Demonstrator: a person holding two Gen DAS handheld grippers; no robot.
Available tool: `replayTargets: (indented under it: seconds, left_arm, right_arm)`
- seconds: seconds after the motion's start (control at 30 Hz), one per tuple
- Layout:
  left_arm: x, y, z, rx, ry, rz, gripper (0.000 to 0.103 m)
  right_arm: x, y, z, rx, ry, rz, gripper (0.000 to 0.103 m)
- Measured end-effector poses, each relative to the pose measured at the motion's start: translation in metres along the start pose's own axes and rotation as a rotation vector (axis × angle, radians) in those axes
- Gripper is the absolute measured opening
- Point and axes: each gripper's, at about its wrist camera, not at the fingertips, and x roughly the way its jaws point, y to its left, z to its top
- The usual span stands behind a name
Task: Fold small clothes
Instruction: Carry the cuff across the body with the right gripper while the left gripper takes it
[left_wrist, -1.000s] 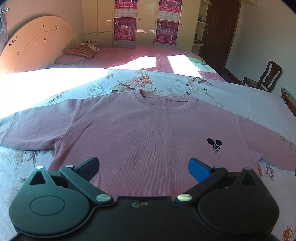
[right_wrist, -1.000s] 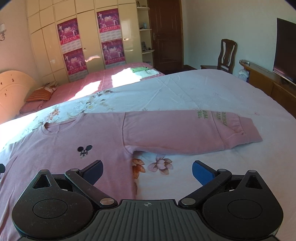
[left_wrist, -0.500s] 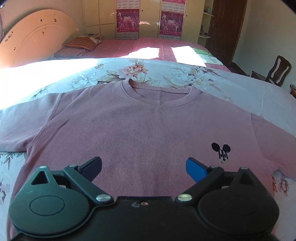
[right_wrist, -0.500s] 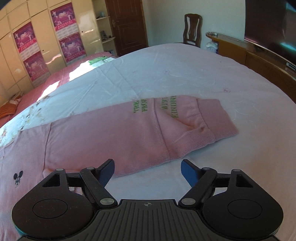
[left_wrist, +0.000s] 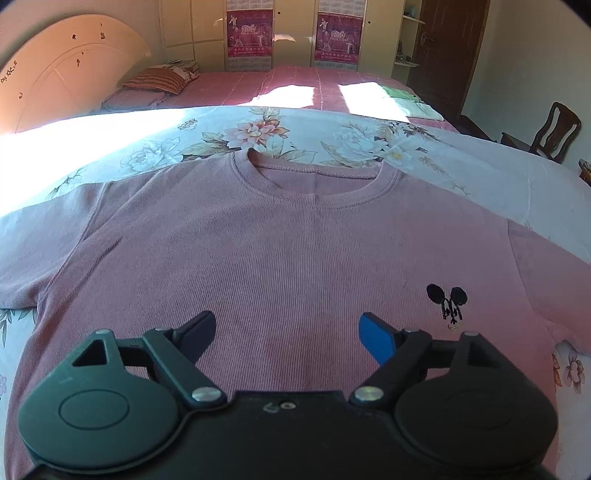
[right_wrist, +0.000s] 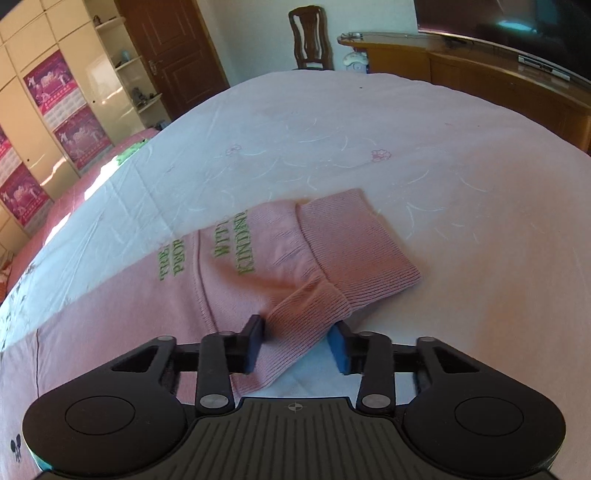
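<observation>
A pink long-sleeved sweater (left_wrist: 280, 254) lies flat, front up, on the bed, with a small black mouse logo (left_wrist: 447, 300) on its chest. My left gripper (left_wrist: 286, 334) is open and empty, just above the lower chest. In the right wrist view the sweater's sleeve (right_wrist: 236, 266), with green lettering, ends in a ribbed cuff (right_wrist: 354, 243). My right gripper (right_wrist: 295, 345) has its jaws narrowed around the near edge of the sleeve beside the cuff, and the cloth is bunched up between the pads.
The bed has a white floral sheet (left_wrist: 207, 144) and a plain white cover (right_wrist: 406, 147). A second bed with a pink cover (left_wrist: 295, 88) stands behind. A wooden chair (left_wrist: 550, 129), a wardrobe (right_wrist: 62, 99) and a TV bench (right_wrist: 498, 81) stand around.
My right gripper moved right along the sleeve to the cuff, came down and narrowed its jaws around the sleeve edge. My left gripper moved forward over the chest and stayed open.
</observation>
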Motion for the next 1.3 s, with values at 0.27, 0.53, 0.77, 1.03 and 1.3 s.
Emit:
replayTargets:
  seconds: [0.27, 0.53, 0.77, 1.03, 1.3]
  left_arm:
    - [-0.006, 0.002, 0.002, 0.018, -0.005, -0.027, 0.071]
    - [-0.018, 0.016, 0.011, -0.011, -0.03, -0.035, 0.07]
    - [-0.036, 0.054, 0.013, -0.071, -0.075, 0.03, 0.07]
    - [-0.02, 0.071, 0.011, -0.052, -0.036, -0.078, 0.071]
    - [0.002, 0.003, -0.005, 0.16, 0.009, -0.261, 0.072]
  right_arm:
    - [-0.022, 0.033, 0.001, -0.124, -0.091, 0.03, 0.004]
    - [-0.07, 0.153, -0.026, -0.367, -0.159, 0.279, 0.004]
    - [-0.084, 0.283, -0.121, -0.663, -0.06, 0.59, 0.004]
    - [-0.068, 0.329, -0.208, -0.874, 0.144, 0.659, 0.021]
    - [-0.084, 0.268, -0.177, -0.762, 0.046, 0.505, 0.079]
